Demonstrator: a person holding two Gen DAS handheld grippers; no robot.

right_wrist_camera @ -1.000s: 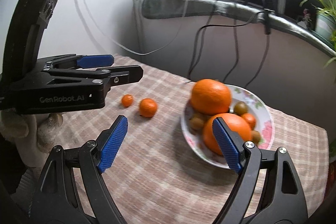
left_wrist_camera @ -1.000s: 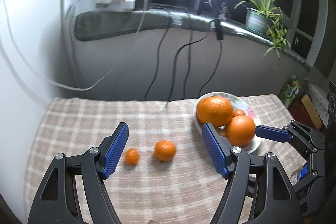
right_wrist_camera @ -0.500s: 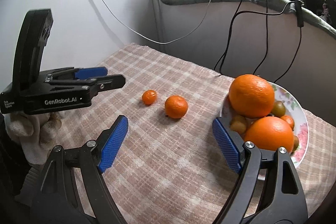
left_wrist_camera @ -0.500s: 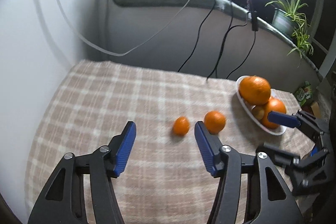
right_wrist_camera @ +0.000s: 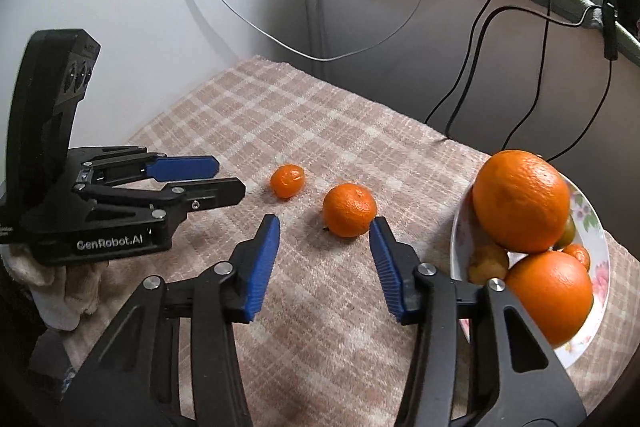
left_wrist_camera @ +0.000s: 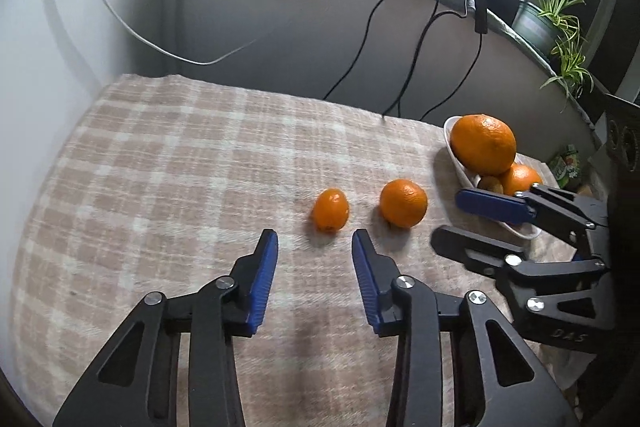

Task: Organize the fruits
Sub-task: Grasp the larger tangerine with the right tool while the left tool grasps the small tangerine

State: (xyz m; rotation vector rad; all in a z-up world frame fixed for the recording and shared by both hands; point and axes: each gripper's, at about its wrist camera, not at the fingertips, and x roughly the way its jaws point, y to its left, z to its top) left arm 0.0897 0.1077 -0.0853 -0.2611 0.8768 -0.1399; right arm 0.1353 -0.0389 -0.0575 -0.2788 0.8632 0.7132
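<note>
— Fruits: small mandarin and larger mandarin lie loose on my checked cloth, beside the plate.
— Grippers?
— Left gripper and right gripper have dropped closer since a second ago; both narrowing, still closing, empty. Cables hang behind.

Two loose mandarins lie on the checked cloth: the smaller mandarin and, at its 3 o'clock, the larger mandarin (slightly apart). Farther toward 3 o'clock, the plate holds heaped oranges.
</note>
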